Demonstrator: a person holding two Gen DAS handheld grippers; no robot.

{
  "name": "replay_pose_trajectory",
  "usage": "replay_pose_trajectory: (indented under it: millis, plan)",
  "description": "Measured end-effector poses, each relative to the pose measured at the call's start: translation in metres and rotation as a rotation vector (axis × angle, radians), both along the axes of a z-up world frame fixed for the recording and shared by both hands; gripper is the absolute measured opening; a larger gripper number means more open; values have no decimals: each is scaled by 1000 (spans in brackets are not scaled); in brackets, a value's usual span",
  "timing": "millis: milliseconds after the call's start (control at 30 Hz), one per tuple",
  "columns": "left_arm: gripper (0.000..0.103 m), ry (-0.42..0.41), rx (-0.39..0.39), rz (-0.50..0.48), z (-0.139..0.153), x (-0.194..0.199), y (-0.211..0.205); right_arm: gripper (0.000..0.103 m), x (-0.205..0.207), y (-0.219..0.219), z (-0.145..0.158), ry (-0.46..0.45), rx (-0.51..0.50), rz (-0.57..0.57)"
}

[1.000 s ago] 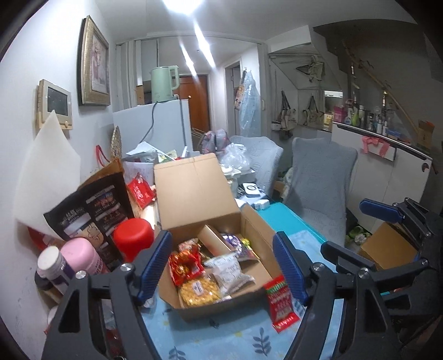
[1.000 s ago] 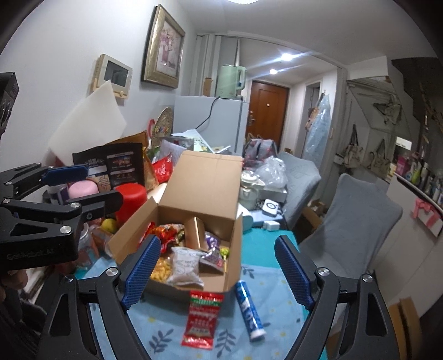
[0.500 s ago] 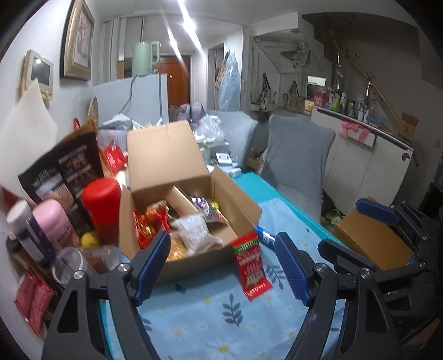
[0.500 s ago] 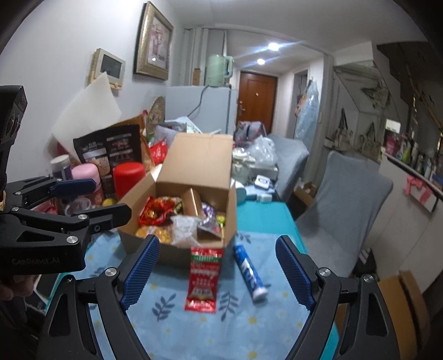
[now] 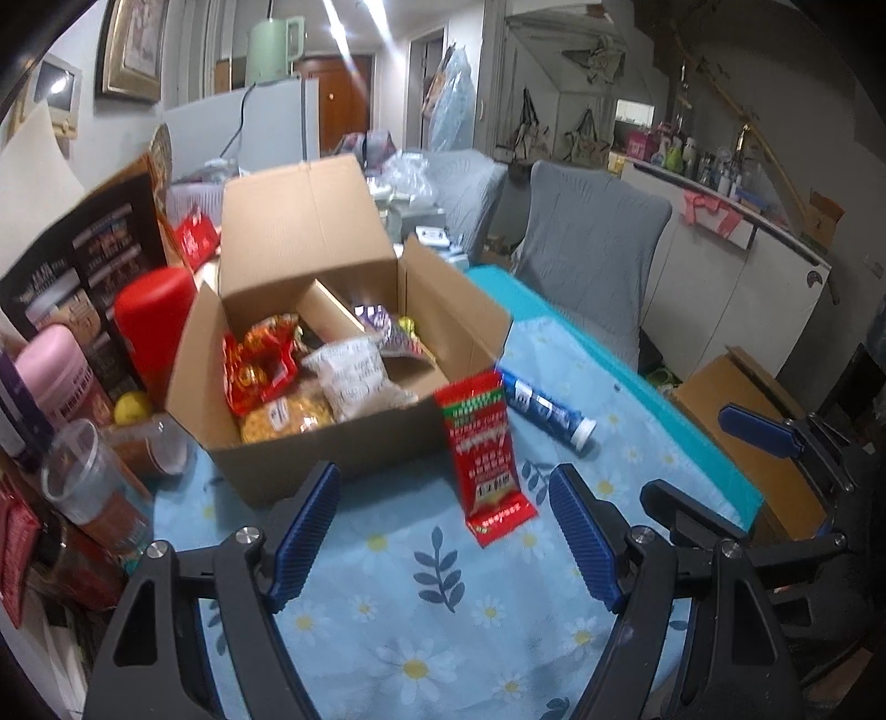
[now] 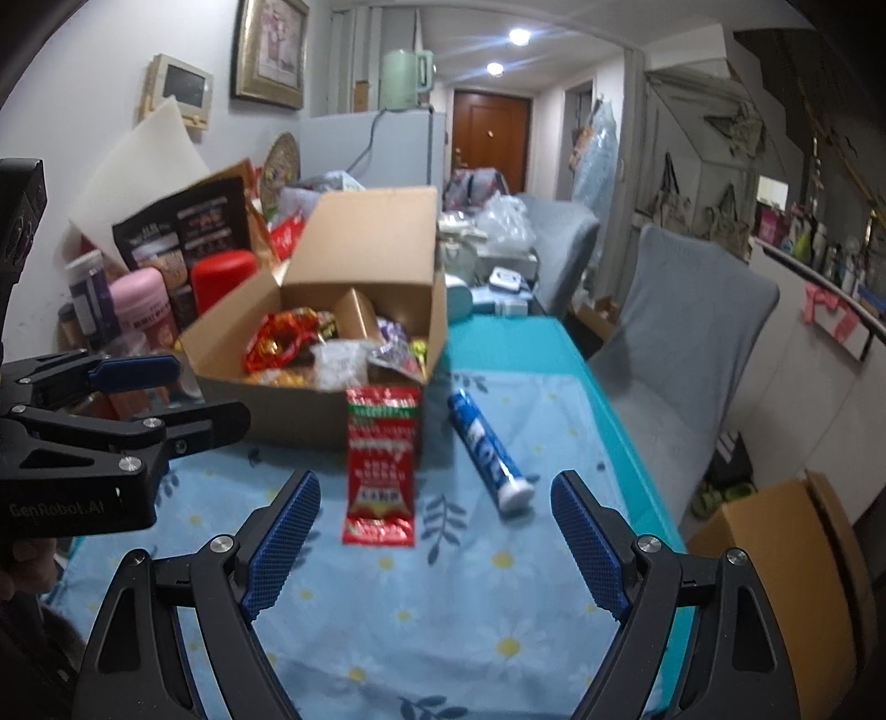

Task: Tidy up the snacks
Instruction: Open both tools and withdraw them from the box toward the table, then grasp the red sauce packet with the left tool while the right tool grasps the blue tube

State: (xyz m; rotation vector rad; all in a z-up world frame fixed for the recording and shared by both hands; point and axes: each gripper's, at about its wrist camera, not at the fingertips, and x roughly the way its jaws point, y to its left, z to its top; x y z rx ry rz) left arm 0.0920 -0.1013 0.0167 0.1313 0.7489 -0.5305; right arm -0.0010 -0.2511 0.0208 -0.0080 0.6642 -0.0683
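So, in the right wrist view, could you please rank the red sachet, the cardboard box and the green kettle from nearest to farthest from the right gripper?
1. Red sachet, on the tablecloth just ahead of the right gripper.
2. Cardboard box, behind the sachet.
3. Green kettle, on the fridge at the back.

Past my work I see a floral tablecloth [image 5: 421,598] over a teal table edge [image 6: 565,354]. To my left stand a red canister [image 5: 155,327], a pink tumbler [image 5: 52,376], a clear plastic cup [image 5: 88,482] and a lemon [image 5: 133,407], all crowded against a black printed bag [image 5: 83,277]. A white foam sheet [image 6: 144,160] leans on the wall under a framed picture [image 6: 271,50] and a small wall monitor [image 6: 180,88]. Farther back, a green kettle [image 6: 407,72] sits on a white fridge [image 6: 382,149]. A grey-covered chair [image 6: 686,327] stands to my right, with a brown carton [image 6: 775,559] on the floor beside it.
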Motion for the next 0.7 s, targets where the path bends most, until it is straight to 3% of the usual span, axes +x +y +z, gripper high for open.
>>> replay_pose_trajectory:
  millis: [400, 700]
  plan:
    - [78, 100, -31, 57, -47, 24, -23, 86, 21, -27, -47, 86, -19, 1]
    - [78, 136, -42, 88, -68, 45, -52, 86, 40, -57, -67, 94, 5, -2]
